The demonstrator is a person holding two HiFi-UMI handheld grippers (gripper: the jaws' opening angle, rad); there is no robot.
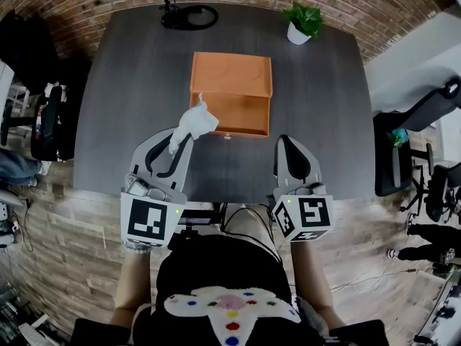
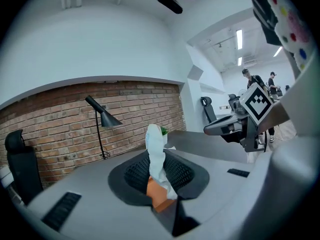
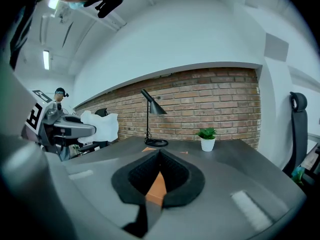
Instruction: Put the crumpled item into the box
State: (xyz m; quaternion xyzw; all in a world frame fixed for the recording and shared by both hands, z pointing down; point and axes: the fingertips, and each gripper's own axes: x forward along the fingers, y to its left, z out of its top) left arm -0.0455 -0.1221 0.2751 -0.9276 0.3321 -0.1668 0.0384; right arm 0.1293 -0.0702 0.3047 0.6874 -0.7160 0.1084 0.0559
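Left gripper (image 1: 184, 134): jaws closed partway, pinching the crumpled white paper (image 1: 196, 121). In the left gripper view the paper stands up between the two pads and rises above their tips.

Paper position: held off the table (image 1: 324, 121). From the head view it overlaps the front-left corner of the orange box (image 1: 238, 114), with most of the wad over the box's left edge. It is not yet inside.

Right gripper (image 1: 286, 141): jaws fully together, holding nothing. It sits over the table just off the box's front-right corner, apart from the box.

Box: open at the top, near the middle of the table. Its inside shows only bare orange floor and walls.

Other container: a small white pot (image 1: 297, 34) at the far right of the table, with a green plant (image 1: 305, 16) in it. A black lamp (image 1: 189, 16) stands at the far edge.
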